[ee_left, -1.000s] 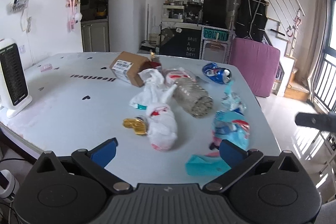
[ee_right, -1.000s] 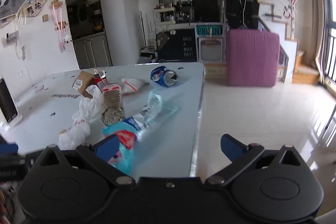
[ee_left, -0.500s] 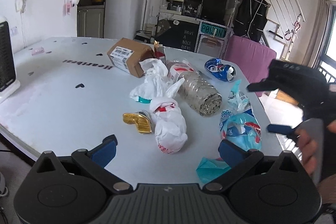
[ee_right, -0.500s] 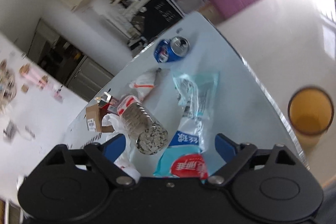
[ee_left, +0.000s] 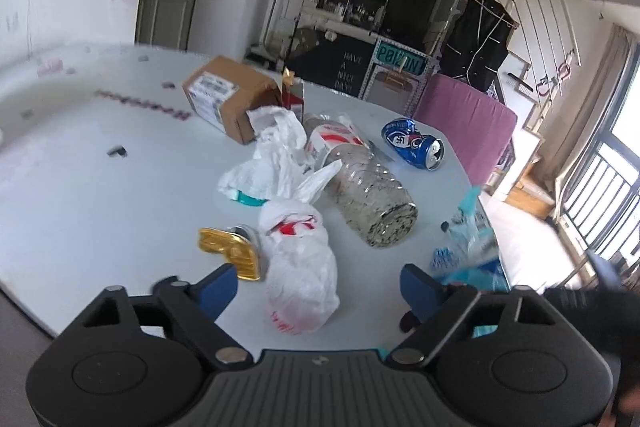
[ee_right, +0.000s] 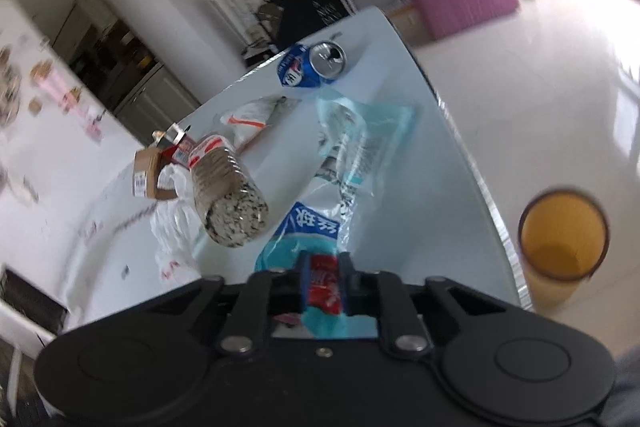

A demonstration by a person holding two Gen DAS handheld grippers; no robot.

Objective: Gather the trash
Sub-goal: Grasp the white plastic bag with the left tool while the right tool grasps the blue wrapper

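Right gripper (ee_right: 324, 285): the jaws are closed on the blue snack wrapper (ee_right: 308, 227), pinching its red and teal end between the two blue fingers (ee_right: 305, 281).
Left gripper (ee_left: 318, 285): the jaws are wide apart and hold nothing; it hovers over the near edge of the table (ee_left: 80, 195).
Blue snack wrapper: it lies on the table near the right edge, at 12 o'clock from the right gripper; in the left wrist view it is blurred, at 2 o'clock from the left gripper.
Clear plastic film (ee_right: 360, 139): at 12 o'clock beyond the wrapper, touching it.
White knotted bag (ee_left: 298, 267): lies between the left fingers, at 12 o'clock, close to them.
Gold crushed can (ee_left: 234, 251): just beside the bag, at 9 o'clock of it.
Plastic bottle (ee_left: 368, 195): lies on its side, at 1 o'clock from the bag.
Blue soda can (ee_left: 414, 143): dented, on its side, at 1 o'clock beyond the bottle.
Cardboard box (ee_left: 228, 99): at 11 o'clock, far side of the pile, with crumpled white plastic (ee_left: 268, 159) in front.
Yellow bin (ee_right: 562, 235): stands on the floor, at 3 o'clock from the wrapper, beside the table edge.
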